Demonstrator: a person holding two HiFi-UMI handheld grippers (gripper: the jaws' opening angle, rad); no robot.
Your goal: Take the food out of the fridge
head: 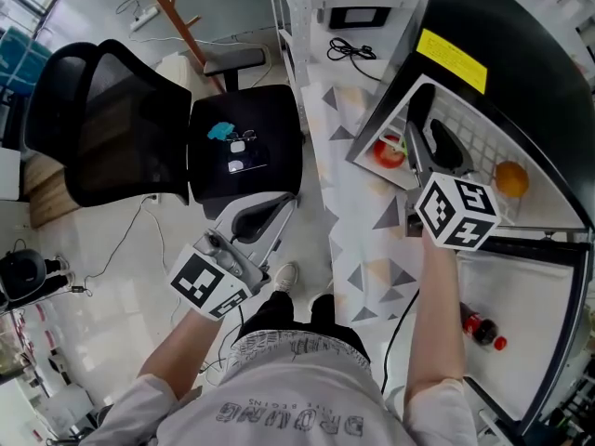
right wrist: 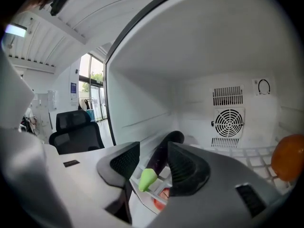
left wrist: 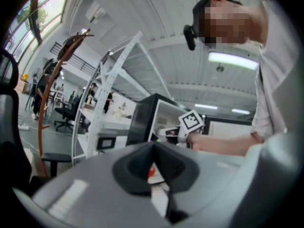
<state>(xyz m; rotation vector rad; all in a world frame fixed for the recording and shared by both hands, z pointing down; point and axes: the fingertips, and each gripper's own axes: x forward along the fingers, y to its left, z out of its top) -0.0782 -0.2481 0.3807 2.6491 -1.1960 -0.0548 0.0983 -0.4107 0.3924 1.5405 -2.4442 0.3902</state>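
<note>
My right gripper [right wrist: 153,149] gapes around the eggplant [right wrist: 158,159] in the fridge [right wrist: 199,70], ready to pinch; my left gripper [left wrist: 154,146] hangs back, closed and empty.

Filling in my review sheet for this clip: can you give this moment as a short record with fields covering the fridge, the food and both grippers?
fridge: black fridge with white interior, door open
food inside: dark purple eggplant with green stem, red tomato, round orange
on the door: dark bottle with red cap
right gripper: reaching into the fridge, jaws apart either side of the eggplant, not clamped
left gripper: away from the fridge, jaws together, empty
</note>
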